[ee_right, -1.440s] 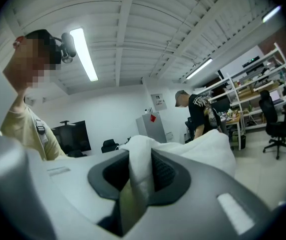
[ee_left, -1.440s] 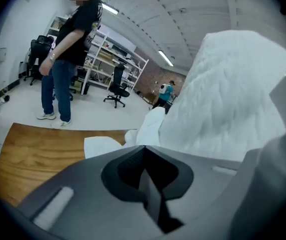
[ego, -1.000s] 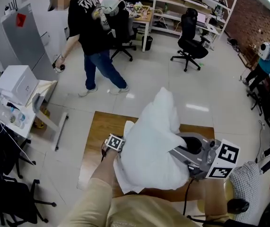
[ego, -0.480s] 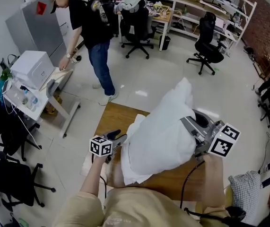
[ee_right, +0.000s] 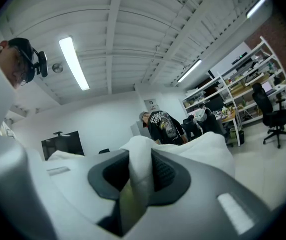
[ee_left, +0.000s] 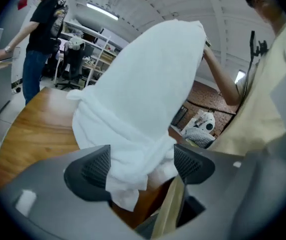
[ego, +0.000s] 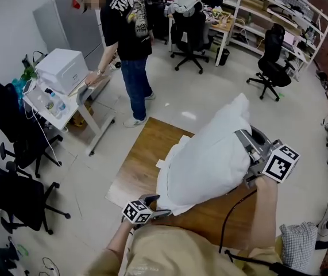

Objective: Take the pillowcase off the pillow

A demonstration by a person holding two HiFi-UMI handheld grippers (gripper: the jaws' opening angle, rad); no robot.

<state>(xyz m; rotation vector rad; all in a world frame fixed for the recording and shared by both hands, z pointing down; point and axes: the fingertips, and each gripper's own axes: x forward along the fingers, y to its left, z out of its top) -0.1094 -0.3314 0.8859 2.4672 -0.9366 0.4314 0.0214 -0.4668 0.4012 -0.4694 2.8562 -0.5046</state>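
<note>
The white pillow in its pillowcase hangs tilted over the wooden table, its high end at the right. My right gripper holds that high end, and a fold of the pillowcase is pinched tight between its pads. My left gripper is low in the head view, just off the pillow's lower end; its jaws have just been opening. In the left gripper view the loose lower edge of the pillowcase hangs between the left gripper's spread pads without being pressed.
A person in a black shirt stands beyond the table by a white desk with a printer. Black office chairs stand at the left and others at the back. A checked bag lies at the lower right.
My left gripper has let go of the pillow's lower edge, opened, and drawn back toward my body. My right gripper has carried the pillow's high end further to the right.
</note>
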